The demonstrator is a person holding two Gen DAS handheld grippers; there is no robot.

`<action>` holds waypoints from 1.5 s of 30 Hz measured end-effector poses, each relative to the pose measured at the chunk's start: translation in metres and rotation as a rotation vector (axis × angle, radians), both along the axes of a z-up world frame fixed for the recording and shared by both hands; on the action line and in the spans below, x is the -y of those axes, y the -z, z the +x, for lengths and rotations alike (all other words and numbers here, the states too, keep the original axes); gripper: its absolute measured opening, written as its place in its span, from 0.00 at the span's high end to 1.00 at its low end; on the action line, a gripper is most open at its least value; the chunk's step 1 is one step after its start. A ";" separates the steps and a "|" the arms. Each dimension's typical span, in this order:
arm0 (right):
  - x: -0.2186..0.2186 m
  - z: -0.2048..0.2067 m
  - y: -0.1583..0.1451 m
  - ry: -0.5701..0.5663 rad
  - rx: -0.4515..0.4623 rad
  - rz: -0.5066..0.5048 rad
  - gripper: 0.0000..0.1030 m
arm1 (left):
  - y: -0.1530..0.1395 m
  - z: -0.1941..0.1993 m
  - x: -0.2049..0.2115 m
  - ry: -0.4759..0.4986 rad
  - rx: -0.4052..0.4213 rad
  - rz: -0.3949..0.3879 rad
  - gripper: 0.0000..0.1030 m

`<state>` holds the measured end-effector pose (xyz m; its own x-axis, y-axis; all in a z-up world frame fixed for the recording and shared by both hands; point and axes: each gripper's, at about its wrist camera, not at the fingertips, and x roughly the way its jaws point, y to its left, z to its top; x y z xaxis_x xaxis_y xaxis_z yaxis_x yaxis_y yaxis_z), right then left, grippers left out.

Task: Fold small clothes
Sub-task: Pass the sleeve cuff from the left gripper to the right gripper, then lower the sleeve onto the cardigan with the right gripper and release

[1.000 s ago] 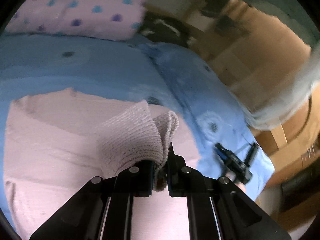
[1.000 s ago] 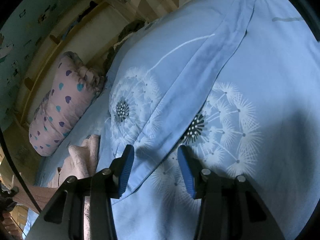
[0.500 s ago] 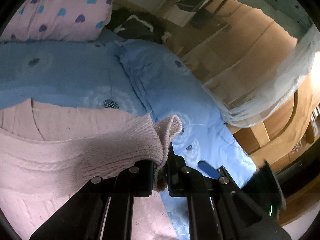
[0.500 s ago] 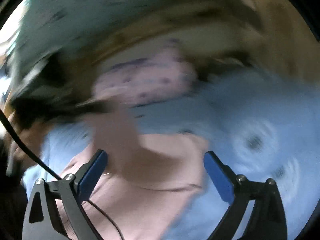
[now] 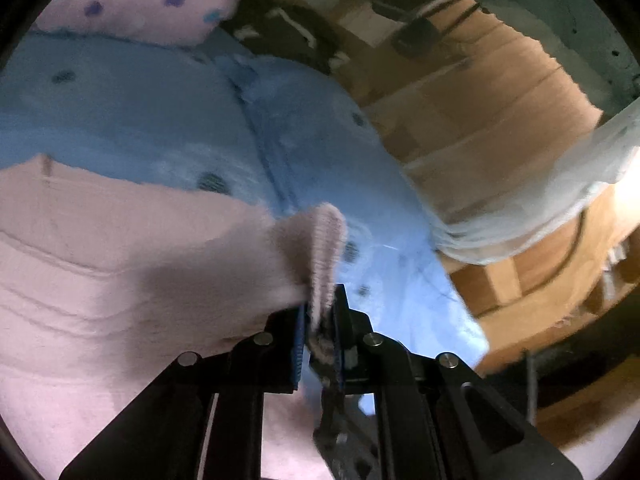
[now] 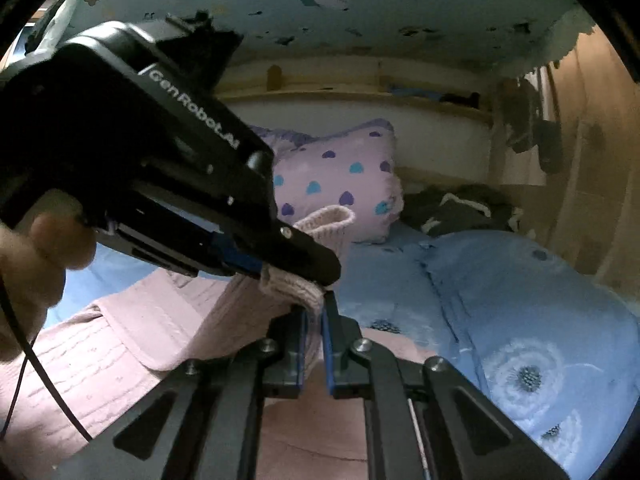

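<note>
A pale pink knitted sweater (image 5: 100, 248) lies spread on the blue bed cover (image 5: 168, 120). My left gripper (image 5: 320, 316) is shut on the ribbed cuff of its sleeve (image 5: 324, 240) and holds it lifted above the garment. In the right wrist view the left gripper (image 6: 276, 268) comes in from the left, holding the cuff (image 6: 324, 224). My right gripper (image 6: 314, 320) is shut on the same sleeve just below it, where the pink knit (image 6: 292, 288) sits between the jaws. The sweater body (image 6: 100, 356) stretches to the lower left.
A pink pillow with hearts (image 6: 340, 184) lies at the head of the bed. Dark clothes (image 6: 460, 208) are piled beside it. The blue cover with dandelion print (image 6: 520, 340) runs to the right. A wooden bed frame (image 5: 480, 120) and white netting (image 5: 540, 208) border the bed.
My right gripper swung from the bare blue cover over to the sweater, first opening wide, and has closed on the sleeve beside my left gripper. My left gripper kept the cuff and pulled it out.
</note>
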<state>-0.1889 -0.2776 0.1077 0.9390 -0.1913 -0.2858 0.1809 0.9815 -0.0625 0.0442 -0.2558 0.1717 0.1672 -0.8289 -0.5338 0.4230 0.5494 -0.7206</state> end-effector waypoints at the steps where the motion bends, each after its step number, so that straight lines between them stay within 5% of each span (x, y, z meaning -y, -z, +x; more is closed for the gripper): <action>1: 0.012 -0.003 -0.002 0.032 0.007 0.027 0.94 | -0.001 0.001 0.001 0.018 -0.021 -0.031 1.00; 3: 0.039 -0.015 -0.014 0.112 0.043 0.082 0.94 | -0.011 0.001 -0.008 0.065 -0.079 -0.161 0.98; 5: 0.063 -0.034 -0.028 0.159 0.090 0.112 0.94 | -0.023 -0.004 -0.027 0.069 -0.063 -0.243 0.66; 7: 0.085 -0.057 -0.049 0.232 0.157 0.105 0.94 | -0.033 -0.010 -0.052 0.049 -0.008 -0.273 0.63; 10: 0.108 -0.079 -0.063 0.276 0.214 0.119 0.94 | -0.035 -0.020 -0.073 0.018 0.137 -0.135 0.64; 11: 0.115 -0.084 -0.066 0.286 0.224 0.121 0.94 | -0.027 -0.020 -0.071 0.001 0.162 -0.050 0.72; 14: 0.122 -0.092 -0.070 0.333 0.225 0.087 0.94 | 0.012 -0.012 -0.045 -0.005 0.097 0.155 0.94; 18: 0.138 -0.101 -0.079 0.364 0.230 0.092 0.94 | 0.076 -0.010 0.010 0.038 0.035 0.294 0.97; 24: 0.146 -0.118 -0.086 0.350 0.210 0.092 0.94 | 0.143 0.012 0.087 0.042 -0.105 0.254 0.99; 29: 0.142 -0.111 -0.082 0.369 0.160 0.018 0.94 | 0.145 0.035 0.107 0.035 -0.223 0.064 0.99; 37: 0.191 -0.140 -0.075 0.523 0.178 0.093 0.94 | 0.128 0.062 0.198 0.151 -0.074 0.302 0.99; 41: 0.213 -0.153 -0.067 0.560 0.195 0.138 0.94 | 0.118 0.066 0.185 0.140 -0.140 0.207 0.99; 45: 0.207 -0.132 -0.053 0.437 0.168 0.187 0.94 | 0.112 0.067 0.137 0.081 -0.185 0.101 0.98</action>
<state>-0.3206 -0.4846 0.1606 0.8185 -0.5368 -0.2048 0.5700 0.8033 0.1727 0.1108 -0.3927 0.0596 -0.0062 -0.7765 -0.6301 0.3342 0.5923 -0.7332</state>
